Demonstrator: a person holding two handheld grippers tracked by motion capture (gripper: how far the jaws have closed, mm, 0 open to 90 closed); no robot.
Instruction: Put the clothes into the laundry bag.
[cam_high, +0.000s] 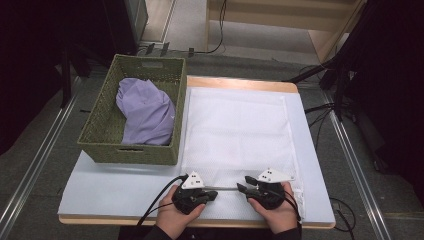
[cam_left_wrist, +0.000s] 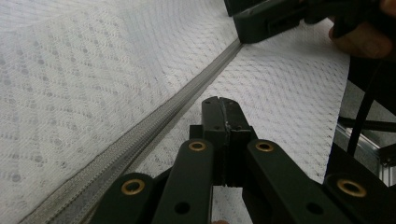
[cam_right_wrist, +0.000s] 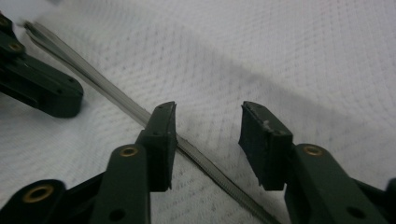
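Mesh bag: white mesh bag lies flat on the table, centre of the high view, its near edge at my hands.
Zipper: grey zipper runs along the bag's lower edge, between my two tongs; in the right gripper view it crosses diagonally from upper left to bottom centre.
Left gripper: my left gripper, lower centre-left, jaws closed flat together, just beside the zipper; whether mesh is pinched, I cannot tell.
Right gripper: my right gripper, jaws apart, straddling the zipper, pads not pressing it.
Basket: woven basket, upper left, holds a lilac cloth.
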